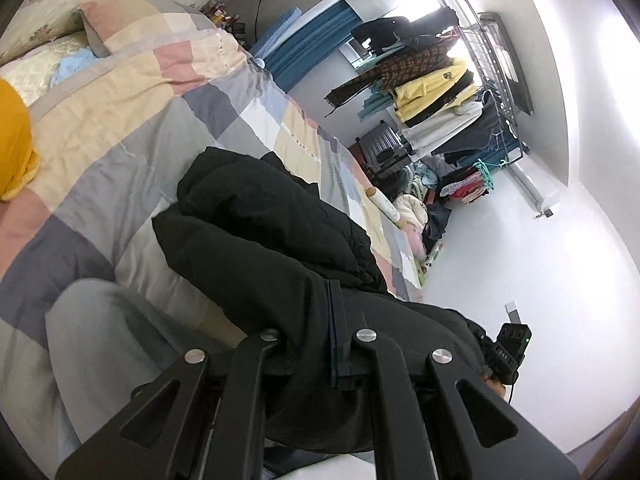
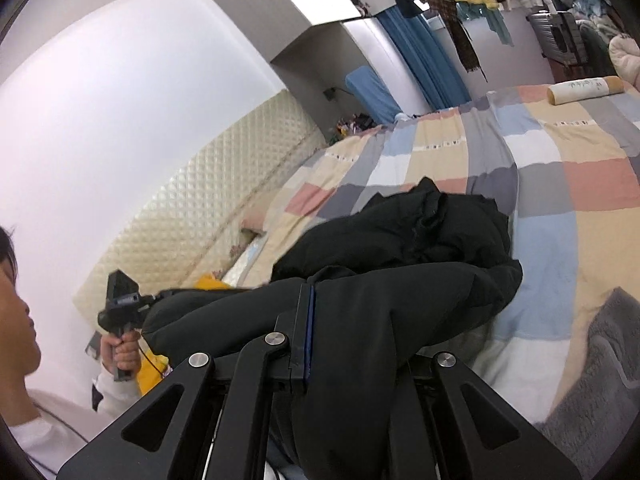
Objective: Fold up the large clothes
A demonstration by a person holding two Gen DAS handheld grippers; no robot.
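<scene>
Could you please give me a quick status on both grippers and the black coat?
Left gripper shut on the puffy black coat. Right gripper shut on it too. Coat bunched on the pastel checked quilt. Nothing in the way.

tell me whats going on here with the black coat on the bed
A person holds a gripper in each hand, and both the left gripper and the right gripper are shut on the black coat. One edge is lifted between them, while the rest lies bunched on the checked quilt. The fold is not finished.
</scene>
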